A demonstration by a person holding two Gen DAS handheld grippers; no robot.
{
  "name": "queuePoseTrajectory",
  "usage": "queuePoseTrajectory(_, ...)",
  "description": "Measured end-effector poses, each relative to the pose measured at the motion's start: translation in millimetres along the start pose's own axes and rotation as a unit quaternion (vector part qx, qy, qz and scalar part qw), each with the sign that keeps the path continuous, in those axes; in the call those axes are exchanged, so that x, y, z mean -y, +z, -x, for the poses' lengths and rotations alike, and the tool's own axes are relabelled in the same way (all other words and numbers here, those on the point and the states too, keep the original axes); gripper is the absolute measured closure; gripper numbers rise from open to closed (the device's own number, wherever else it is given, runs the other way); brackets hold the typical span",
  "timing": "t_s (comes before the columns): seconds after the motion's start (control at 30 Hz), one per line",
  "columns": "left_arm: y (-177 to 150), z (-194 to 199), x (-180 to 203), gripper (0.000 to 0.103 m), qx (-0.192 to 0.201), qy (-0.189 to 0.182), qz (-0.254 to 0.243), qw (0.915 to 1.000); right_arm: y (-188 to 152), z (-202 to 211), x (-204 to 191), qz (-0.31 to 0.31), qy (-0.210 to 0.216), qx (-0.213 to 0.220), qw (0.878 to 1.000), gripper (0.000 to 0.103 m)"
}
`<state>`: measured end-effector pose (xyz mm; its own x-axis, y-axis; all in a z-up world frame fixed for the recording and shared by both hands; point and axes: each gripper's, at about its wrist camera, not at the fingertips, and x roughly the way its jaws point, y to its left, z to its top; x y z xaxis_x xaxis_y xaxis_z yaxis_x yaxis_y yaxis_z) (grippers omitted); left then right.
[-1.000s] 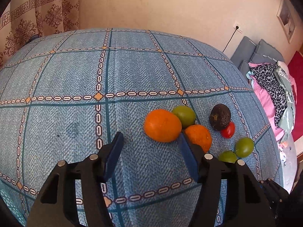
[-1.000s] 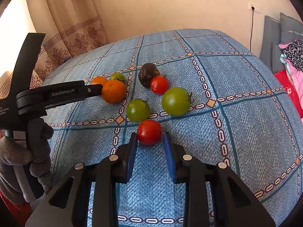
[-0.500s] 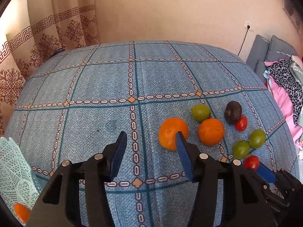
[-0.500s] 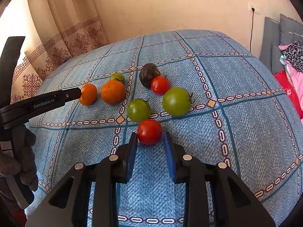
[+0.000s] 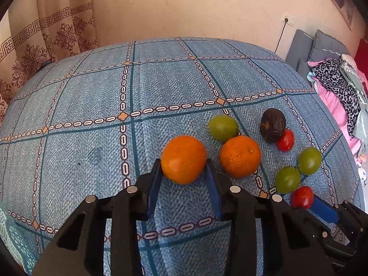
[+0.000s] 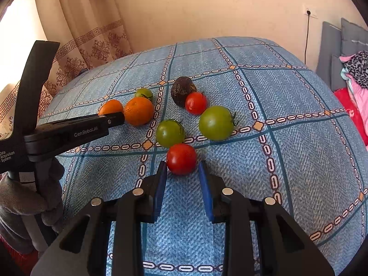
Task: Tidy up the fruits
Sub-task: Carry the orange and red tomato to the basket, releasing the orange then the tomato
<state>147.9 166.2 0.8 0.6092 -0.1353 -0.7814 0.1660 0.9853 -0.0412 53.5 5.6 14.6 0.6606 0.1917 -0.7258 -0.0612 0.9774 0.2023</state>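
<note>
at the far left edge of the left wrist view a pale mint plastic lattice basket (image 5: 9, 230) shows only as a sliver of rim; what lies in it cannot be told. the blue herringbone tablecloth with chain-pattern lines (image 5: 92, 142) carries all the fruit. the left gripper (image 5: 182, 177) has its blue-padded fingers narrowed on either side of a round orange mandarin (image 5: 183, 158), pads touching or all but touching its flanks; the fruit sits on the cloth. just right lies a second dimpled orange mandarin (image 5: 240, 156), with a small green lime-like fruit (image 5: 223, 127) touching it behind. further right stands a dark wrinkled avocado (image 5: 272, 124) with a small red tomato (image 5: 285, 139) against it. nearer, two green tomatoes (image 5: 299, 170) sit side by side. the right gripper (image 6: 181, 172) is narrowed around a round red tomato (image 6: 181, 158) resting on the cloth, pads close at each side. a grey-gloved hand (image 6: 25, 209) holds the left tool's handle.
</note>
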Motion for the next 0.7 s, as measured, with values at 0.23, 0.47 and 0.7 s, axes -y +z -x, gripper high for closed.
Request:
queuePoseTrajectory(0.23, -10.2, 13.8, -6.2, 0.065, -0.004, 0.002, 0.024, 0.9997, -0.2, 2.7, 1.6, -0.006, 0.018, 0.007, 1.000, 0.074)
queuePoseTrajectory(0.47, -28.5, 47.9, -3.4, 0.065, 0.016, 0.020, 0.017, 0.9995, -1.0, 5.1, 9.5, -0.022, 0.032, 0.010, 0.999, 0.074)
queuePoseTrajectory(0.7, -44.4, 77.5, -8.2, 0.065, 0.036, 0.029, 0.014, 0.9988, 8.7, -3.8, 8.9, -0.023, 0.022, -0.003, 1.000, 0.070)
